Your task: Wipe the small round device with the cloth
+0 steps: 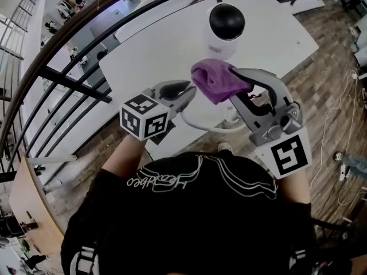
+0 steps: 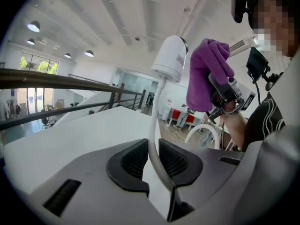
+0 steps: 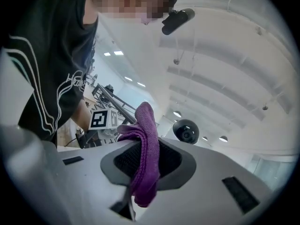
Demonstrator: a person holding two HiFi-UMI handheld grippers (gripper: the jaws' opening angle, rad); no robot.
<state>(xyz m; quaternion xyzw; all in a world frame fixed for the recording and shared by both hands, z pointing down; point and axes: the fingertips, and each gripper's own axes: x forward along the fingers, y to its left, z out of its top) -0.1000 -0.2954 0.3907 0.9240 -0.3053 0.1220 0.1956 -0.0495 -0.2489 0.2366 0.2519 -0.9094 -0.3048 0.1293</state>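
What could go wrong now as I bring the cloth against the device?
1. The left gripper holds the device only by its thin white cable, so a push from the cloth could swing or twist it.
2. The cloth is bunched in the right gripper, so the hard jaw edges might scrape the device.

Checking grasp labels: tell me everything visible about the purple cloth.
The cloth is purple, with a fuzzy, microfibre-like nap. It is bunched into thick folds and pinched between the right tool's jaws, one fold standing beyond the tips and an end hanging behind them. It is held in the air, close beside the white, black-domed device; contact with it cannot be confirmed.
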